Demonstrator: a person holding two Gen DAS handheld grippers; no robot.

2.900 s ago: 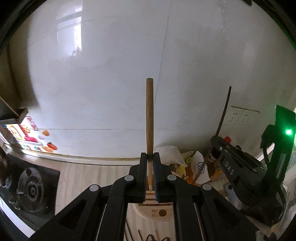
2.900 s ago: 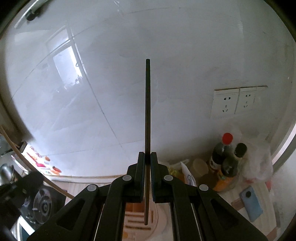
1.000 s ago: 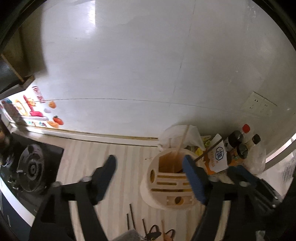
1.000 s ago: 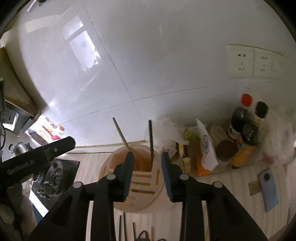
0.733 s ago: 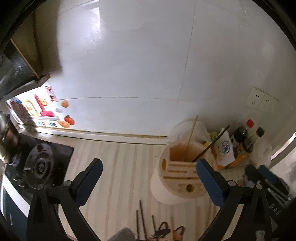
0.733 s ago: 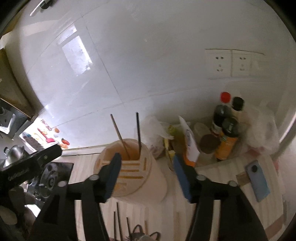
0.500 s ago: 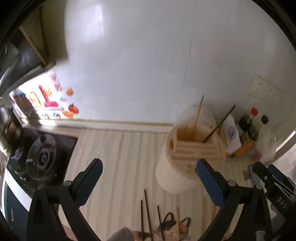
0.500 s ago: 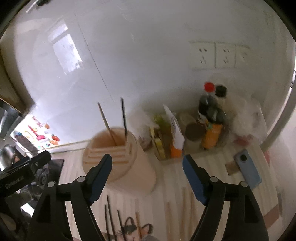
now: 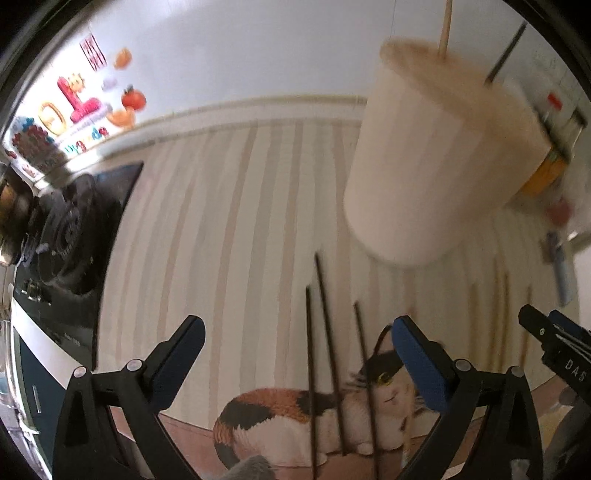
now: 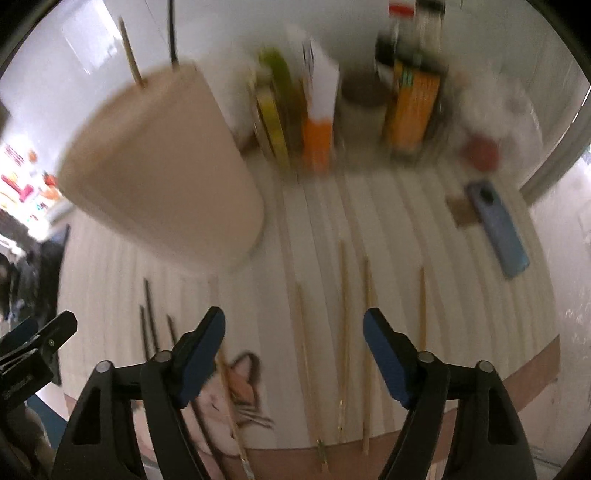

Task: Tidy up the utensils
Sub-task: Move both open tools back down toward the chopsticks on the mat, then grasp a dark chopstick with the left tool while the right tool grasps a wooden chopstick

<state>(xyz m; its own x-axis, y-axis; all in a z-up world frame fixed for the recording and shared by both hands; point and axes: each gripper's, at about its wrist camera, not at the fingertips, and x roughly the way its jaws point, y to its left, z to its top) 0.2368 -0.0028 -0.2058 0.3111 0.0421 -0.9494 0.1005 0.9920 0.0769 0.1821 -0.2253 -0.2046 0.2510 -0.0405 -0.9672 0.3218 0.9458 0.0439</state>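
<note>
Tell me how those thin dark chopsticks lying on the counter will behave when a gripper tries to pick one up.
The dark chopsticks look straight and thin, so probably stiff and light. They lie flat on the striped counter, so the fingertips would likely have to graze the surface. Being slender rods, one may roll or slip aside. The left gripper hangs open above them.

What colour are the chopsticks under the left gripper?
Dark, nearly black chopsticks; the left wrist view shows them best.

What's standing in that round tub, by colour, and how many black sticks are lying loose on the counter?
Pale chopstick in the holder: 1
Dark chopstick in the holder: 1
Dark chopsticks lying on the counter: 3
Total: 5
</note>
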